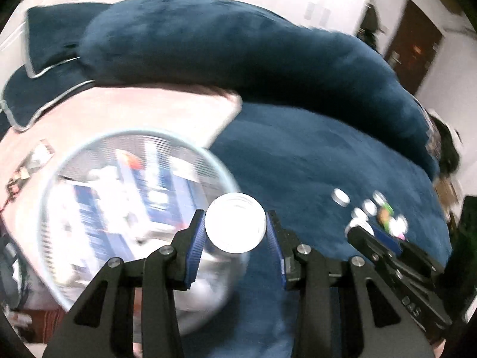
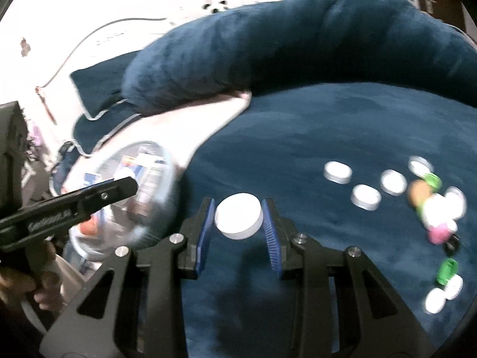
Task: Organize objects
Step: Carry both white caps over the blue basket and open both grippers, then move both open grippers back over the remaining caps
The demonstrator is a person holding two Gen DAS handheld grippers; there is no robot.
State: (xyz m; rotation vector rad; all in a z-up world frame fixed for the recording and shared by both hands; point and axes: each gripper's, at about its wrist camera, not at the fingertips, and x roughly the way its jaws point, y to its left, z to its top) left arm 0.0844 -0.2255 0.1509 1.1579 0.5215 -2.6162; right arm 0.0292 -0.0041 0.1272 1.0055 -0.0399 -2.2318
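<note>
Over the blue bed (image 2: 328, 119), both claws clamped on white caps (image 1: 235, 223) (image 2: 239, 216), mid-carry toward the clear tub (image 1: 119, 208); next, release inside.

Both wrist views look down, close, over the blue bed (image 1: 313, 149) toward the bolster (image 2: 298, 44); both share the clear bowl (image 1: 89, 208) and scattered caps (image 2: 337, 173).

Caps (image 2: 366, 197) right of bowl (image 2: 119, 197)

Bare blue blanket (image 2: 298, 137) ahead, clear bowl (image 2: 143, 179) blocking left, scattered caps (image 2: 393, 182) crowding right, rolled bolster (image 2: 298, 38) behind.
</note>
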